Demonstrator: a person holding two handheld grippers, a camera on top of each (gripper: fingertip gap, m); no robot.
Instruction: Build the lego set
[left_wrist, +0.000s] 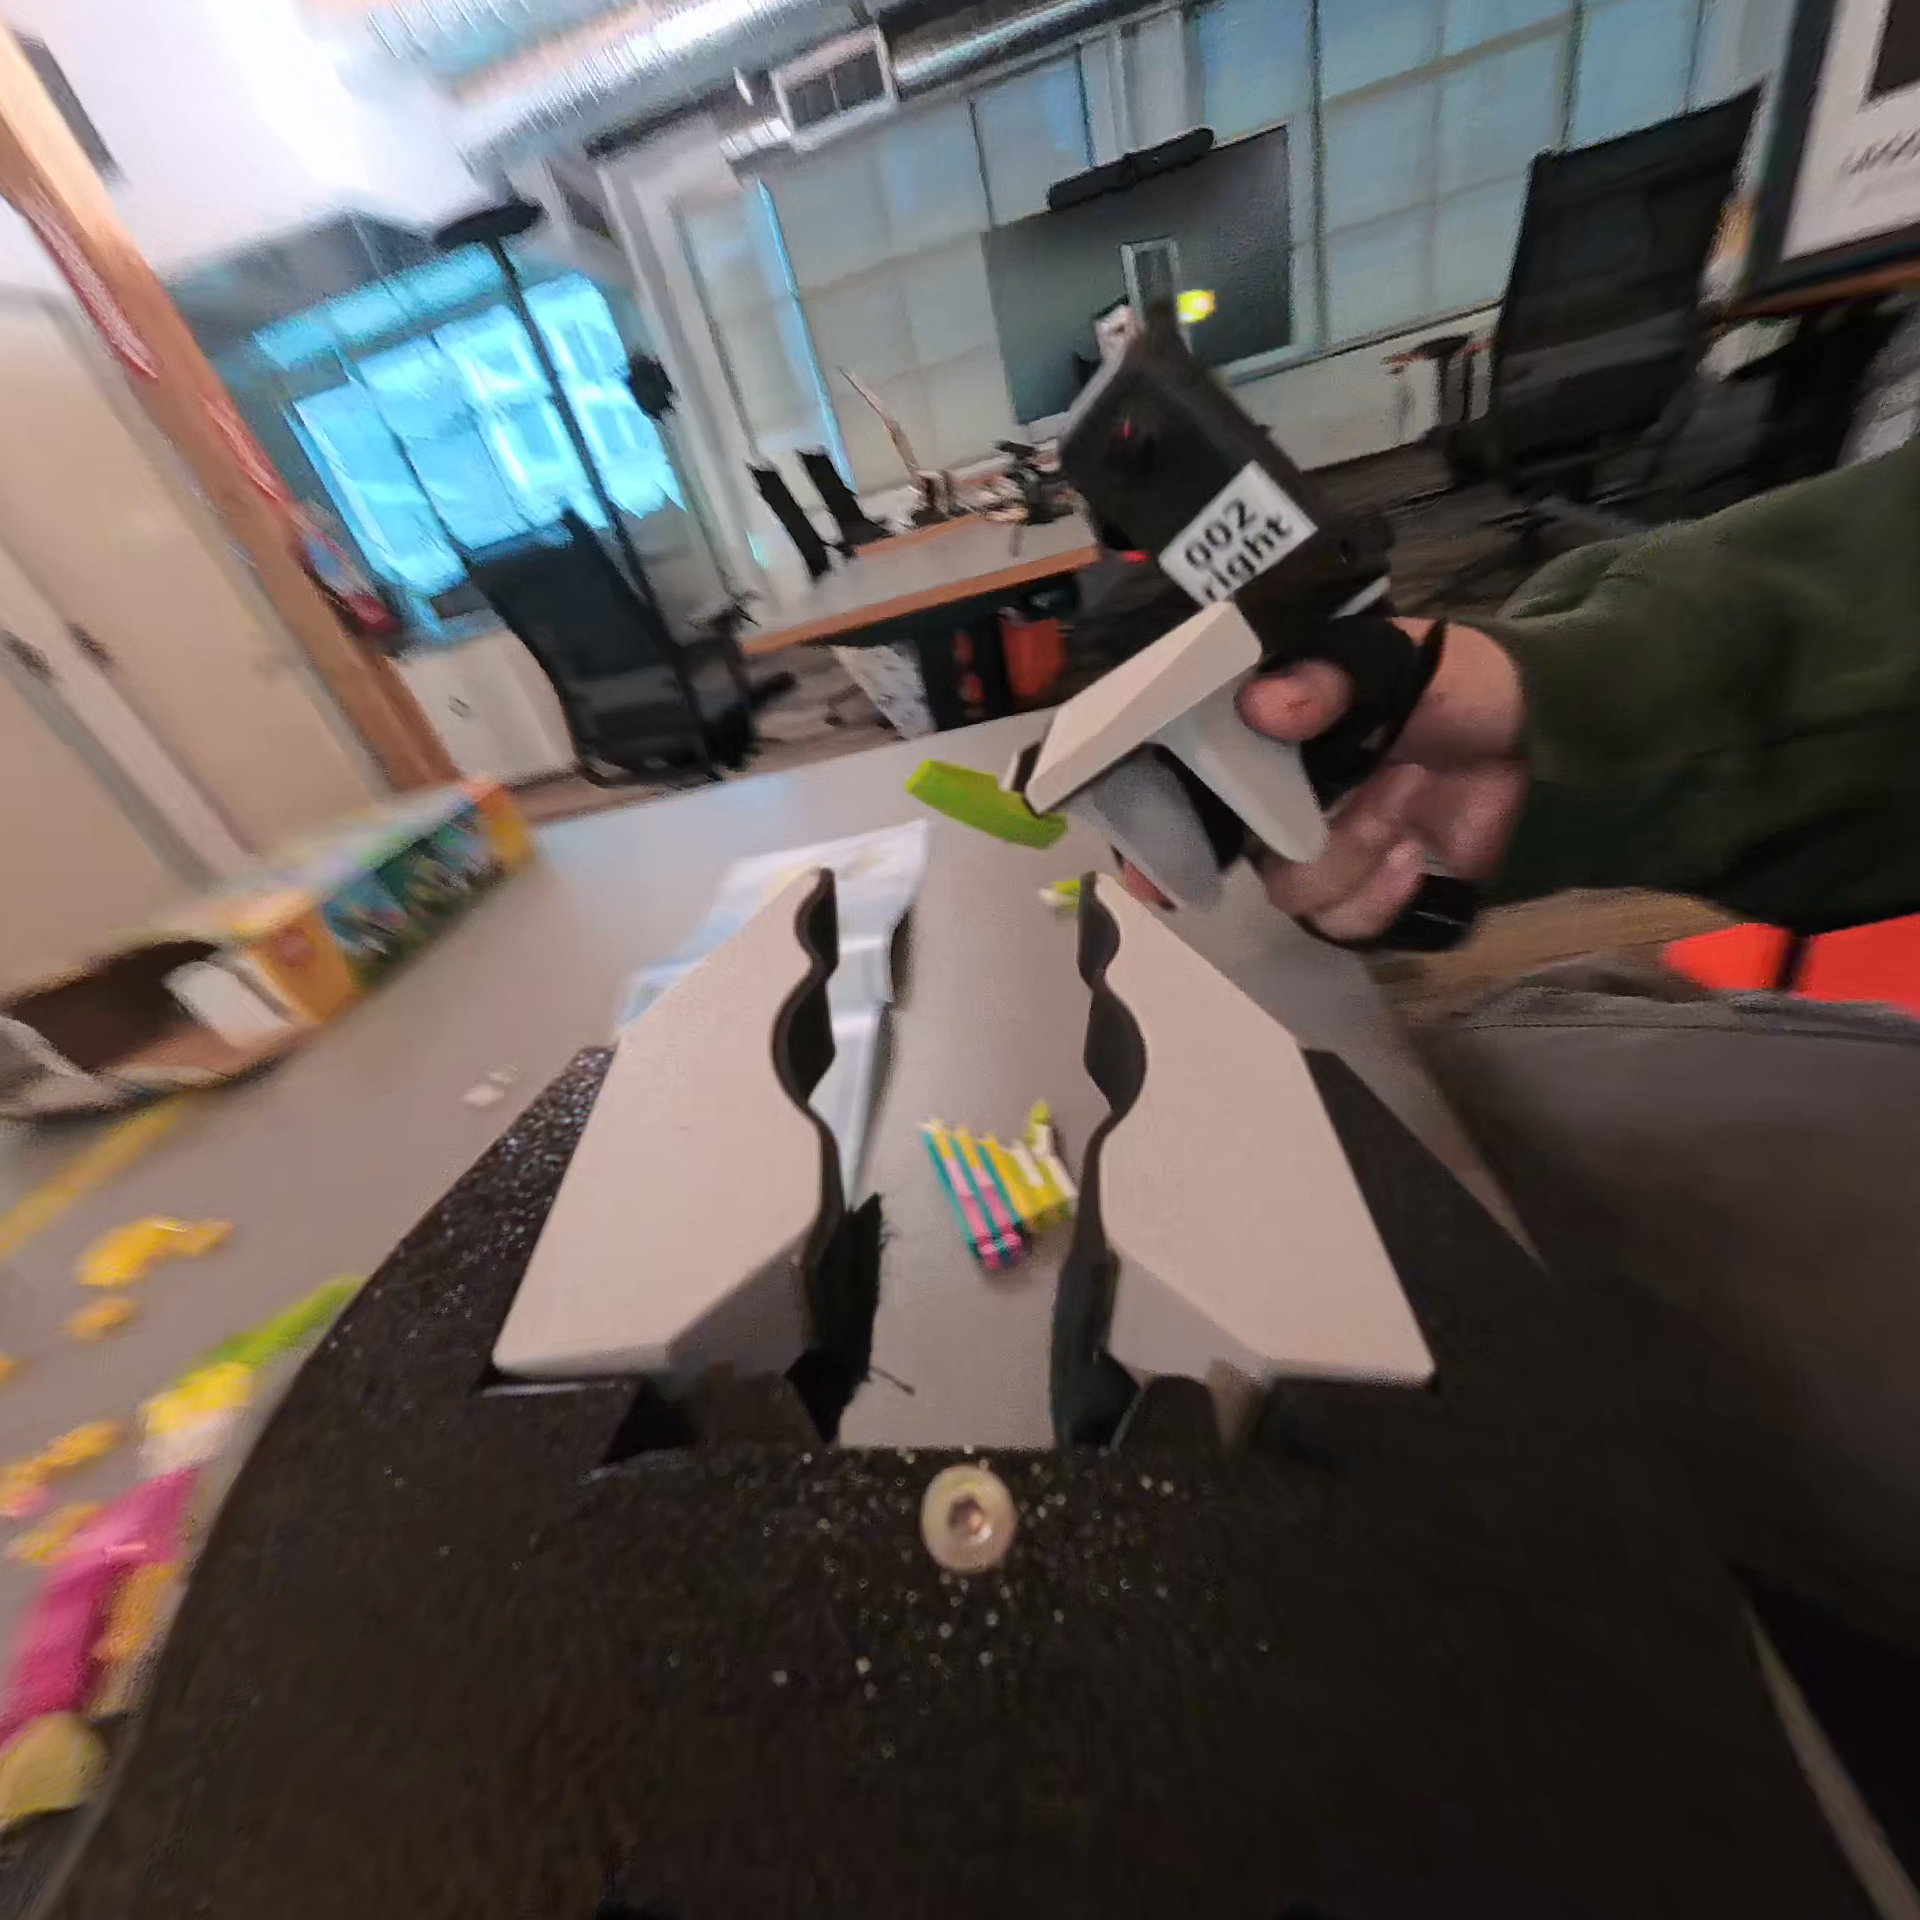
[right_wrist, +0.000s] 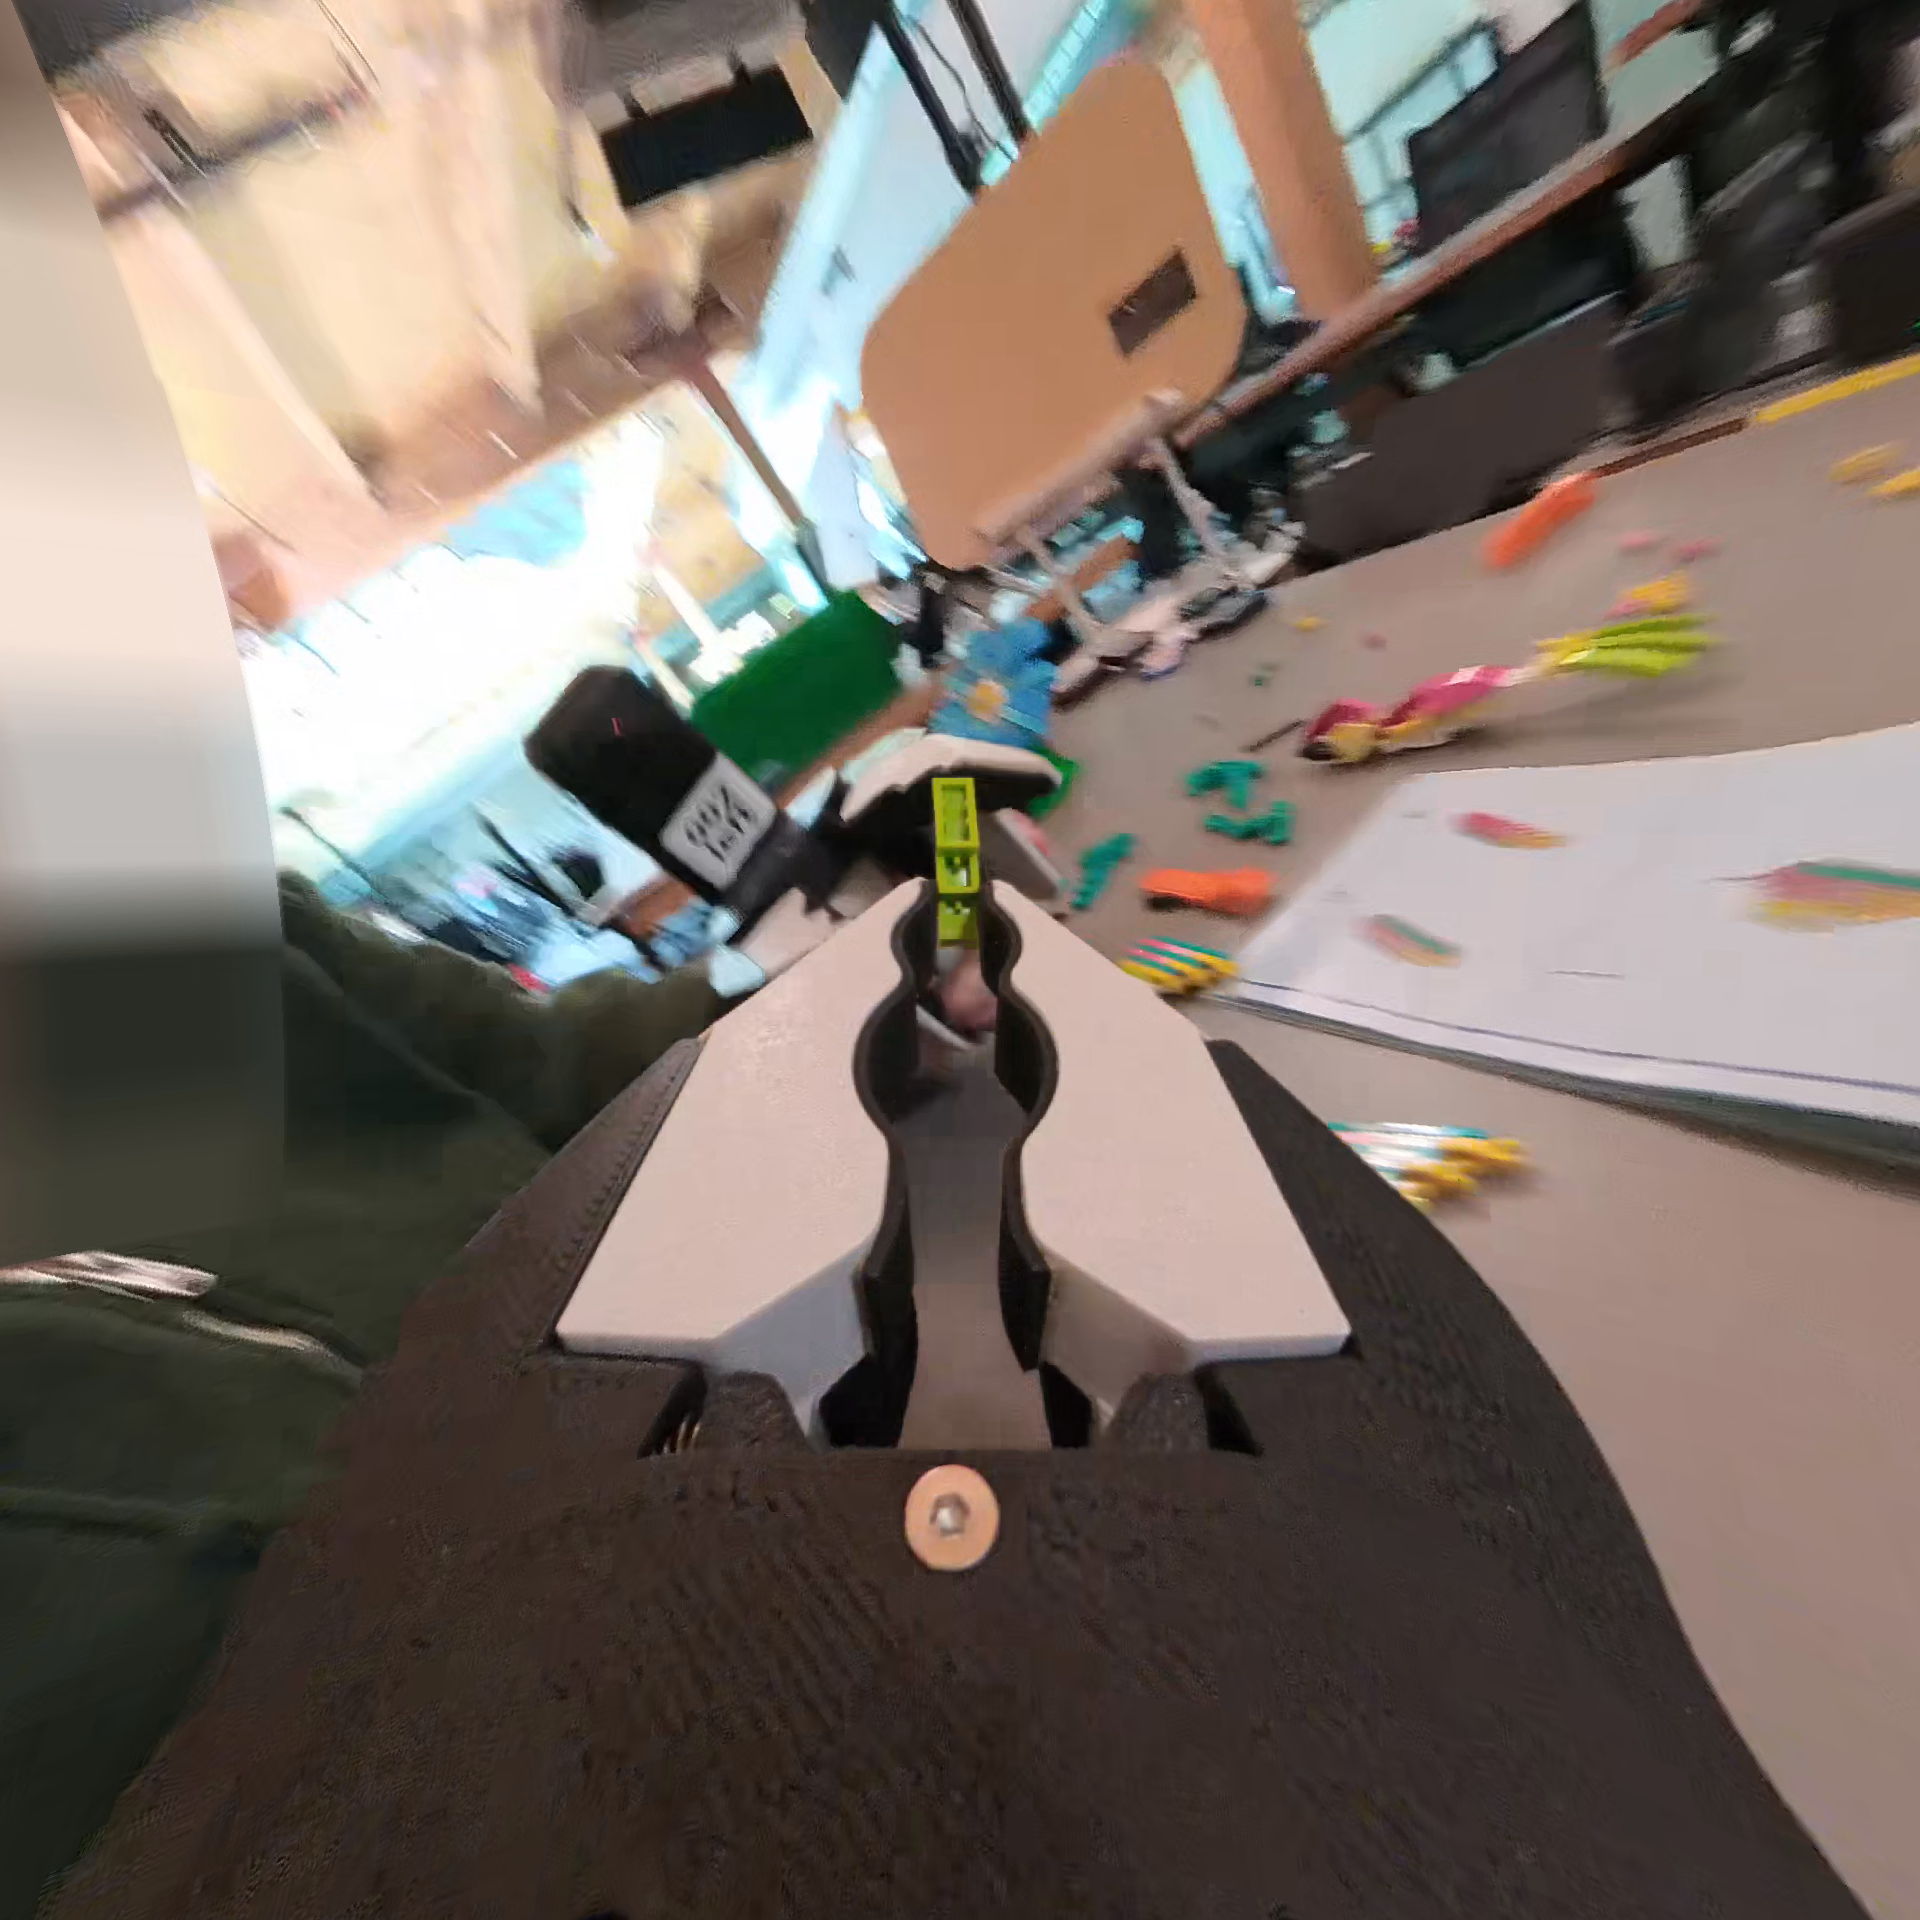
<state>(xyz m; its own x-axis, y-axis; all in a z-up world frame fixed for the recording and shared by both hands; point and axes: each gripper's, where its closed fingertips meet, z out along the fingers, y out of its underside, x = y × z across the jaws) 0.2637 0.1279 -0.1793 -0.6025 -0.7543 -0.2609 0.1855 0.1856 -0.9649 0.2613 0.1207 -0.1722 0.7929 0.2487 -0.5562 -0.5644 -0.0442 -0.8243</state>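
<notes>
Two grey fingers of right gripper (right_wrist: 956, 914) pinched at the very tips on a thin lime-green lego plate (right_wrist: 956, 847), plate standing on edge and jutting out past the tips, held in the air above the grey table (right_wrist: 1558, 1403). Same lime-green lego plate (left_wrist: 982, 802) seen from the left wrist view, sticking out leftward from the right gripper (left_wrist: 1023, 795), gripped by a hand (left_wrist: 1392, 779) in a dark green sleeve (left_wrist: 1714, 686). Left gripper (left_wrist: 956, 904) spread wide, nothing between its fingers; framed in the gap, flat on the table, a small striped stack of pink, teal, yellow and white lego plates (left_wrist: 997, 1195), apart from both fingers, nearer the right one. Farther right in the right wrist view: white instruction sheet (right_wrist: 1621, 935), a pink, yellow and green lego build (right_wrist: 1507, 686), loose teal pieces (right_wrist: 1242, 800), an orange piece (right_wrist: 1210, 888). Far left in the left wrist view: an opened colourful cardboard box (left_wrist: 343, 914).
</notes>
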